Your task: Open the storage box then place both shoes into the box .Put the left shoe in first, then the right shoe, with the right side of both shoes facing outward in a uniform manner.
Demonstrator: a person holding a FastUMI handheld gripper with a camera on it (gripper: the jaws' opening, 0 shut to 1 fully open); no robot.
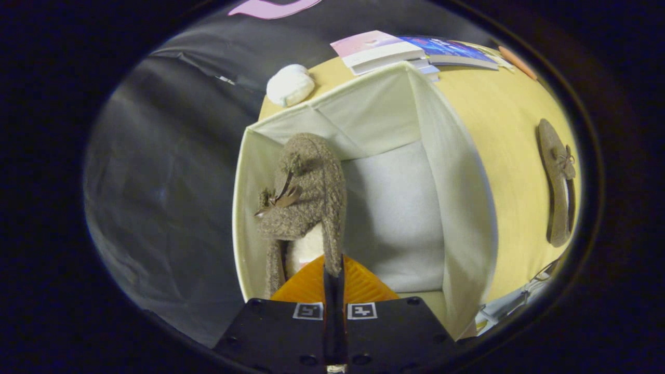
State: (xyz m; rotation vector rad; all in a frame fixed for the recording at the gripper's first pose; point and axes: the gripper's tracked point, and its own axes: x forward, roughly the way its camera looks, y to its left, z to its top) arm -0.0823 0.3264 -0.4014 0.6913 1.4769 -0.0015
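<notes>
Furthest left among the things on the yellow table (514, 156) sits a white bundle (290, 84), just outside the far corner of the storage box (467, 218). The box is open, its thin cloth walls standing up, pale and likely floppy if pushed. Inside it, against its left wall, hangs the first shoe (304, 192), a fuzzy brown slipper with a small bow on top and a pale lining. The gripper (333, 270) is closed on the rim of the slipper's heel opening, with both fingers pressed together on that thin edge. The slipper looks light and soft, so it should sag and swing from such a hold; the collar is a fair place to pinch, as the fleece gives friction, though the fabric may fold. Beyond the box lies a stack of books (395, 52). Well to the right, on the bare table, lies the second shoe (558, 182), seen side-on. Its heel collar looks like the natural place to grip it.
</notes>
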